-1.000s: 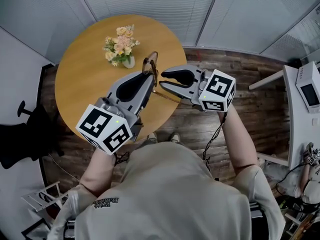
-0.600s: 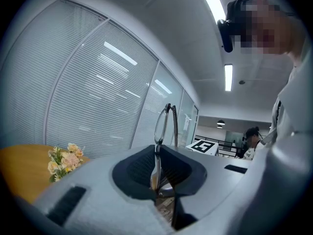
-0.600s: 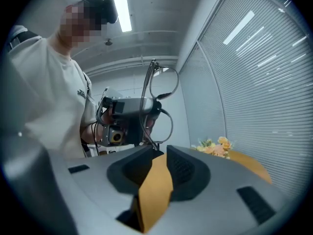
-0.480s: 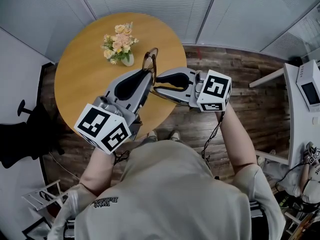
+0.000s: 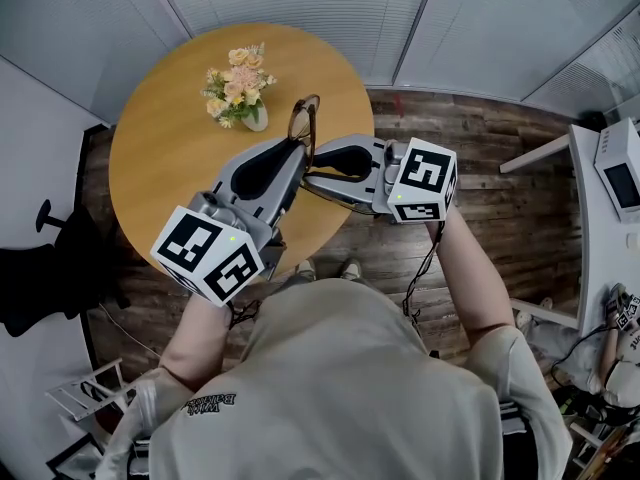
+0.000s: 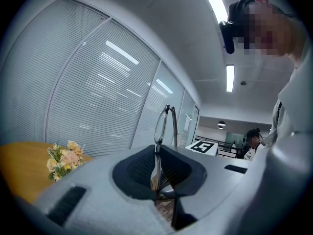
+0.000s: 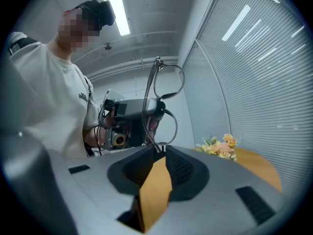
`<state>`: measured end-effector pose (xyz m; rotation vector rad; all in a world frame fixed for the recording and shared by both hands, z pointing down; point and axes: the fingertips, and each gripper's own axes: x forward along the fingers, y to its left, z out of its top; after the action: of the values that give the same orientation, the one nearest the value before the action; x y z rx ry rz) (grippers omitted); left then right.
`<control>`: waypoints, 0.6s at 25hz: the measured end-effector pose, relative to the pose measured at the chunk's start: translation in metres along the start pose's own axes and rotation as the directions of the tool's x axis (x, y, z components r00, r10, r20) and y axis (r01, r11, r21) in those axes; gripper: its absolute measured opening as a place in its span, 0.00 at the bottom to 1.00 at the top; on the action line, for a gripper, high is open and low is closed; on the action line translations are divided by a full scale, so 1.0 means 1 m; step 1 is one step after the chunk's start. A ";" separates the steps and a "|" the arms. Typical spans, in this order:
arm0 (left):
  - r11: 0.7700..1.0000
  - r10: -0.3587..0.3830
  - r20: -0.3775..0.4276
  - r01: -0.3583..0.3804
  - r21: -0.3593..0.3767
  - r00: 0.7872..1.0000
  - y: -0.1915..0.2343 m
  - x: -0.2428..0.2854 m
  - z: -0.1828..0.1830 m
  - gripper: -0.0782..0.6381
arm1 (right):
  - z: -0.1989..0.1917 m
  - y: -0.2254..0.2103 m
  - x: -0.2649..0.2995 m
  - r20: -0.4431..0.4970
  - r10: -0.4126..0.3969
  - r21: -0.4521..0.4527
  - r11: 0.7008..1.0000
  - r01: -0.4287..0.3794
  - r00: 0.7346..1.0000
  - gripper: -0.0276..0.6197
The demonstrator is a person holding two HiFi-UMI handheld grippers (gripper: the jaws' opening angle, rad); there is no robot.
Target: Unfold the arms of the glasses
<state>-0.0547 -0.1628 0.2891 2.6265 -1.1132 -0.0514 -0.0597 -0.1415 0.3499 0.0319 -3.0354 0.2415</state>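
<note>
A round wooden surface [image 5: 165,168] fills the upper left of the head view, and a small vase of flowers [image 5: 240,93] stands near its far edge. Along the top of the frame run glass walls covered by pale horizontal blinds [image 5: 300,3]. The floor [image 5: 500,188] is dark wood planking. A black chair [image 5: 45,273] stands at the left edge. At the right edge, a white desk [image 5: 590,238] carries a small screened device [image 5: 618,178]. In the left gripper view, 2 strip lights [image 6: 215,4] glow on the ceiling at upper right.
</note>
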 end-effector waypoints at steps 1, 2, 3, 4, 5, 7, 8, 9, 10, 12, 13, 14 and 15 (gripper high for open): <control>1.000 0.000 0.000 0.000 -0.001 1.000 0.000 0.000 0.000 0.18 | -0.001 0.000 0.001 -0.002 0.001 0.000 1.000 -0.001 1.000 0.18; 1.000 0.001 0.001 -0.001 -0.001 1.000 0.000 0.000 -0.001 0.18 | -0.001 0.000 0.002 -0.004 -0.001 -0.002 1.000 0.001 1.000 0.17; 1.000 0.003 0.001 -0.003 0.000 1.000 0.000 -0.001 -0.001 0.18 | -0.002 0.000 0.002 -0.007 -0.005 -0.005 1.000 0.005 1.000 0.16; 1.000 0.006 0.001 -0.006 0.003 1.000 0.000 -0.001 -0.001 0.18 | -0.002 0.000 0.002 -0.009 -0.011 -0.007 1.000 0.011 1.000 0.15; 1.000 0.009 0.000 -0.009 0.006 1.000 0.000 -0.001 -0.001 0.18 | -0.003 0.000 0.001 -0.010 -0.014 -0.005 1.000 0.014 1.000 0.14; 1.000 0.020 -0.005 -0.020 0.020 1.000 0.003 -0.002 -0.001 0.17 | -0.004 0.000 -0.001 -0.016 -0.015 0.000 1.000 0.015 1.000 0.13; 0.999 0.027 -0.010 -0.026 0.030 1.000 0.005 -0.002 -0.002 0.17 | -0.005 0.000 -0.001 -0.022 -0.016 0.001 1.000 0.016 1.000 0.13; 0.999 0.032 -0.015 -0.031 0.040 0.999 0.007 -0.003 -0.003 0.17 | -0.006 -0.001 -0.002 -0.027 -0.018 0.000 1.000 0.018 0.999 0.13; 0.998 0.035 -0.018 -0.035 0.047 0.999 0.010 -0.003 -0.003 0.17 | -0.007 -0.002 -0.003 -0.032 -0.022 -0.001 1.000 0.022 0.999 0.13; 0.998 0.036 -0.023 -0.035 0.051 0.999 0.012 -0.002 -0.005 0.17 | -0.009 -0.005 -0.008 -0.038 -0.034 -0.003 0.999 0.034 0.999 0.13; 0.998 0.036 -0.024 -0.034 0.053 0.999 0.013 -0.002 -0.006 0.17 | -0.009 -0.007 -0.011 -0.040 -0.040 -0.003 0.999 0.040 0.998 0.13; 0.998 0.035 -0.025 -0.033 0.058 0.999 0.014 -0.002 -0.007 0.17 | -0.010 -0.008 -0.015 -0.042 -0.045 -0.003 0.999 0.045 0.998 0.13; 0.998 0.034 -0.027 -0.032 0.062 0.999 0.015 -0.001 -0.008 0.17 | -0.010 -0.009 -0.018 -0.044 -0.051 -0.003 0.999 0.051 0.998 0.13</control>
<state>-0.0650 -0.1698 0.3005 2.6531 -1.1667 0.0267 -0.0410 -0.1485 0.3597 0.1019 -2.9868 0.2317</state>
